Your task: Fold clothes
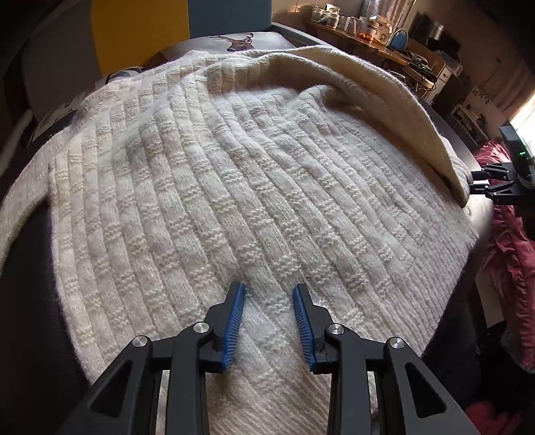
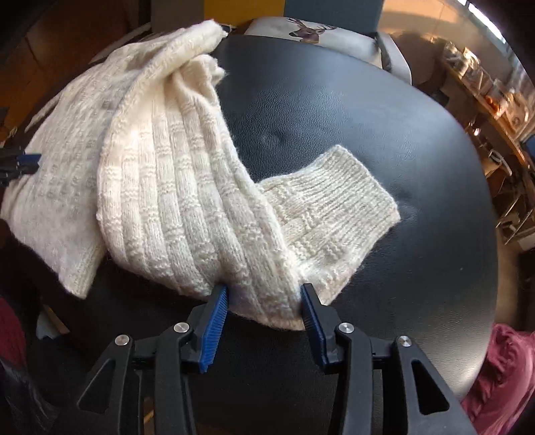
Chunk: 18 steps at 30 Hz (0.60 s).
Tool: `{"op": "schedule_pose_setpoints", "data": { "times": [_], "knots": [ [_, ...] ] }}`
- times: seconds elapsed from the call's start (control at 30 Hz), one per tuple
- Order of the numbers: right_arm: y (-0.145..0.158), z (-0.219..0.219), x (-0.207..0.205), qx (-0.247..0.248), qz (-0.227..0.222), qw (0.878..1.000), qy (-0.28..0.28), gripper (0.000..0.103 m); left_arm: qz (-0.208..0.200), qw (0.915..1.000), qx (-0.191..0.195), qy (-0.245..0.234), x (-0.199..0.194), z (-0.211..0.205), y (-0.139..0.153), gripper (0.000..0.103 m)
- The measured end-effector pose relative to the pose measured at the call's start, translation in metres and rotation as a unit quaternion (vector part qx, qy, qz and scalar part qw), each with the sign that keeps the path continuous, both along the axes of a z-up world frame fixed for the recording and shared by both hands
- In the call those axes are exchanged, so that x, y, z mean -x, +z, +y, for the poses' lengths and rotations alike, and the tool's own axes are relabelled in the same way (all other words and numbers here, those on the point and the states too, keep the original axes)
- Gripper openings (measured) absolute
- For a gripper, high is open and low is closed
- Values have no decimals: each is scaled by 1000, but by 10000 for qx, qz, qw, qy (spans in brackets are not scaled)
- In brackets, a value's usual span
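Your cream knit sweater (image 1: 234, 174) is spread over the black padded table (image 2: 334, 107), sleeve (image 2: 207, 200) doubled back, probably mid-fold. Your right gripper (image 2: 264, 301) has its fingers open either side of that bend, not pinching. Left gripper (image 1: 269, 301) hovers open over the body. The cuff end's hidden underneath.

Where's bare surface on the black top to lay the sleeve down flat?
Free: the black top beyond and right of the sleeve cuff, back toward the deer cushion, plus a strip right of the right claw. Crowded: the left half, covered by the cream sweater, with the left claw over it.
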State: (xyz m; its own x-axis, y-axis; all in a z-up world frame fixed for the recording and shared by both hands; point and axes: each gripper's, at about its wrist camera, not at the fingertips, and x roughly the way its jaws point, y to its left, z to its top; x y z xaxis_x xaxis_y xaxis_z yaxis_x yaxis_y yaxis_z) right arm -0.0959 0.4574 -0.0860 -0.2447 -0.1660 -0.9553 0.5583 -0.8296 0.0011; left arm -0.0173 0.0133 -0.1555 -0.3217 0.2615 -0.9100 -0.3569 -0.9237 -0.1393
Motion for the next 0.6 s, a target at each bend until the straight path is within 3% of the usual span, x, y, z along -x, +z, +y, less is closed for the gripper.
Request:
{"op": "schedule_pose_setpoints", "data": {
  "times": [0.03,0.13,0.2,0.27,0.33,0.4,0.5,0.6],
  "knots": [
    [-2,-3,-1,-25,-49,10000,36,44,-16,10000,-8,-2,1,-2,0,32],
    [-1,-18,-14,-110,-70,9997,199,30,15,9999,58,-110,0,-4,-1,32],
    [0,-25,-25,76,-209,9996,171,26,33,9998,89,-165,-1,-8,-1,32],
    [6,-25,-32,596,-413,9974,-23,18,11,9998,104,-167,1,-12,-1,32],
    [15,-19,-40,1342,-597,9888,-251,17,50,9997,189,-156,-1,-18,0,32],
    [15,-13,-47,1660,-719,9825,-442,19,72,9996,238,-120,-1,-25,0,32],
    [12,1,-59,1634,-636,9811,-822,30,-176,9996,17,229,3,-33,3,32],
    [32,6,-77,1137,70,9908,-730,34,-297,9972,-602,324,9,-27,18,31]
  ]
}}
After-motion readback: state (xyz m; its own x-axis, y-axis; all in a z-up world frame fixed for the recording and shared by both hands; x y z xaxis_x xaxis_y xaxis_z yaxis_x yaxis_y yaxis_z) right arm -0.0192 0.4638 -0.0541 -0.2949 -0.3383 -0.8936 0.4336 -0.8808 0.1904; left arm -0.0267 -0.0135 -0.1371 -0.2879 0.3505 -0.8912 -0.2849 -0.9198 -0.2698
